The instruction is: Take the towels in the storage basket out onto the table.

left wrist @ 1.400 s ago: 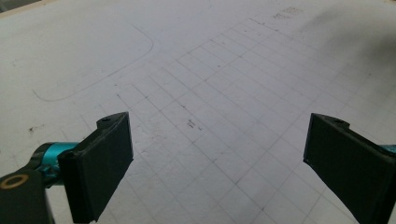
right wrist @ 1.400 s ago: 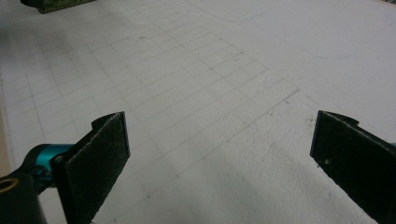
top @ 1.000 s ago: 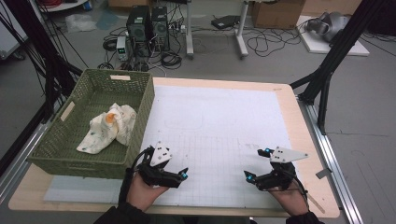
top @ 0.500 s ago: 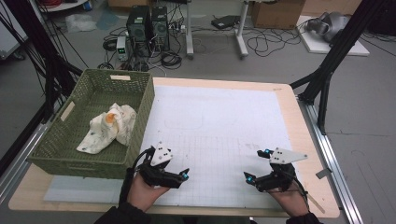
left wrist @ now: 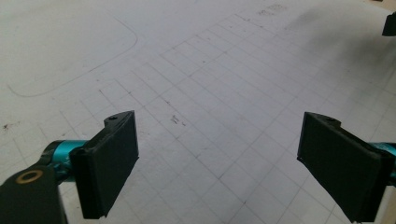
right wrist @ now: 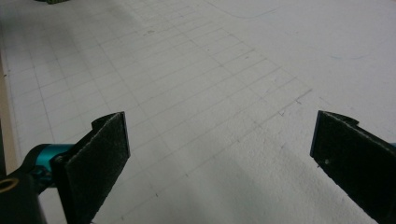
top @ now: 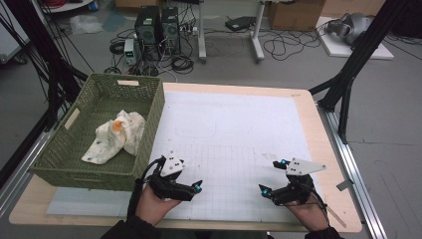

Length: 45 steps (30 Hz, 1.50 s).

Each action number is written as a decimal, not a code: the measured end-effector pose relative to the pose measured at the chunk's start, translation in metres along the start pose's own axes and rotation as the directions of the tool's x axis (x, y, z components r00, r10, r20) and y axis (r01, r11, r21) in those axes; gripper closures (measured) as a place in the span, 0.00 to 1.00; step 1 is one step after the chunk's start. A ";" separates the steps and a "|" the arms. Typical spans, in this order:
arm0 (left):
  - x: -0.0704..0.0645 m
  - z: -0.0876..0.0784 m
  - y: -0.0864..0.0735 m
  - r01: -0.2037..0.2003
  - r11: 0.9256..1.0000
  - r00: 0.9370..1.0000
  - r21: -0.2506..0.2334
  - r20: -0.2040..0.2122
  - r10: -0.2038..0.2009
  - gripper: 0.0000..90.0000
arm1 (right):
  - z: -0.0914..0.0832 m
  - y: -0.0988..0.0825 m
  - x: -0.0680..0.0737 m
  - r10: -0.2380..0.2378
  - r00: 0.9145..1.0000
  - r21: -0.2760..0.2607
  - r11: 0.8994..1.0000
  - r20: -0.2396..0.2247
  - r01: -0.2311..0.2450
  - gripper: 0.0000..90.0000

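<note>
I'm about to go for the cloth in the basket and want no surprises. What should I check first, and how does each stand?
1. Left gripper jaws open, nothing between them: ok.
2. Right gripper jaws open, nothing between them: ok.
3. Cloth lies inside the green basket, uncovered: ok.
4. Left gripper is beside the basket's near right corner, outside it: ok.
5. White mat between the grippers is bare: ok.
6. Whether the cloth is snagged on the weave: cannot tell.
</note>
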<state>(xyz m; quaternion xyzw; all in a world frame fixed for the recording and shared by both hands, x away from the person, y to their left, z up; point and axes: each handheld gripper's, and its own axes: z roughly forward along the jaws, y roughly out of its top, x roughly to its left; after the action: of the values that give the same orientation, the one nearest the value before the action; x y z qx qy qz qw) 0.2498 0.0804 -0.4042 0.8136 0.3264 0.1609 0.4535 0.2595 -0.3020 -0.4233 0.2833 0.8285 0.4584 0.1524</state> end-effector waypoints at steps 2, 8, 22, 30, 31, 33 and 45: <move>0.000 -0.001 0.001 0.002 1.000 1.000 -0.004 0.015 -0.002 0.18 | 0.001 0.000 0.001 -0.002 1.000 0.004 1.000 -0.004 0.002 0.04; -0.001 0.000 0.005 0.009 1.000 0.999 0.002 0.038 -0.010 0.19 | 0.000 -0.001 0.001 -0.004 1.000 0.008 1.000 -0.002 0.004 0.04; 0.001 0.008 0.013 0.021 1.000 0.999 0.021 0.050 -0.022 0.26 | -0.001 -0.001 0.002 0.011 1.000 0.007 1.000 -0.007 -0.011 0.04; 0.008 0.015 0.029 0.034 0.999 0.998 0.039 0.056 -0.036 0.30 | -0.002 -0.001 0.000 0.015 1.000 -0.001 1.000 -0.007 -0.015 0.04; 0.010 0.015 0.032 0.042 0.998 0.997 0.038 0.061 -0.044 0.30 | -0.002 -0.001 0.000 0.019 1.000 -0.002 1.000 -0.008 -0.019 0.04; 0.016 0.015 0.039 0.064 0.997 0.996 0.035 0.068 -0.066 0.31 | -0.002 -0.001 0.000 0.016 1.000 -0.005 1.000 -0.006 -0.016 0.04; 0.056 0.007 0.077 0.232 0.972 0.971 -0.035 0.076 -0.229 0.34 | -0.004 0.000 -0.001 0.011 1.000 -0.019 1.000 -0.014 -0.011 0.04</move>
<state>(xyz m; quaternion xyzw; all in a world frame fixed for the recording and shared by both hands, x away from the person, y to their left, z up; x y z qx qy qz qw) 0.3240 0.0849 -0.3447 0.7652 0.3987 0.0853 0.4982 0.2583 -0.3047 -0.4209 0.2833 0.8234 0.4692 0.1469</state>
